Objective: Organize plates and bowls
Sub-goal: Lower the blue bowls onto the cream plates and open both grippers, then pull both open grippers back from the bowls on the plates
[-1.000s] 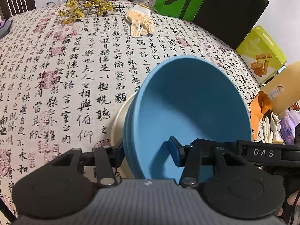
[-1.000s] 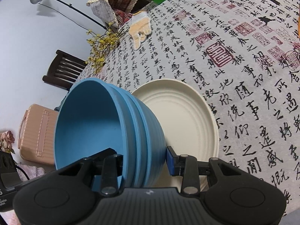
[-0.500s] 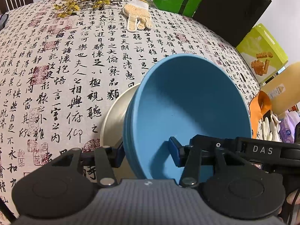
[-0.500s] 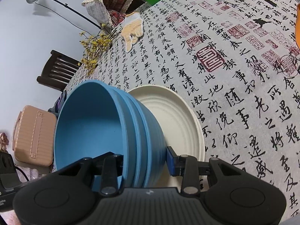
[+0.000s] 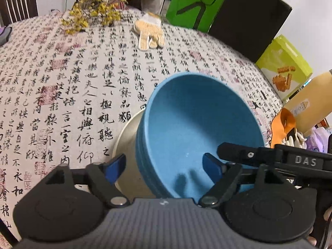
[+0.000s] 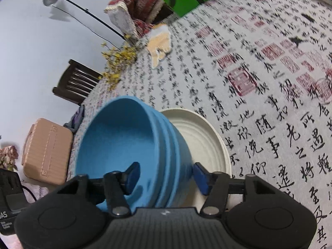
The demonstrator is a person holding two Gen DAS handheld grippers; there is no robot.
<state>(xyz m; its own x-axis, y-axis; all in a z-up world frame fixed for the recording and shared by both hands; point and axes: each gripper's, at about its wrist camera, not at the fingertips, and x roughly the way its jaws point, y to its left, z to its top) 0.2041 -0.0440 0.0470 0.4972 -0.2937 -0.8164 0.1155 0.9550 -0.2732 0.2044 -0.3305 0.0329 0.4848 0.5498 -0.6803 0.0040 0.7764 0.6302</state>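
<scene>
Several nested blue bowls (image 5: 199,137), tilted, resting on a cream plate (image 6: 205,143) on the calligraphy-print worktop (image 5: 62,95). Between the left gripper (image 5: 165,166) fingers (image 5: 115,165): the near rim of the stack, one pad outside the wall, one inside, both spreading apart and clear of it, released. Between the right gripper (image 6: 167,176) fingers (image 6: 201,178): the opposite rim, likewise straddled, pads opening, apparently off the wall. Beyond the fingers, well apart: a knitted glove (image 5: 149,33) and yellow flower sprigs (image 5: 91,14).
</scene>
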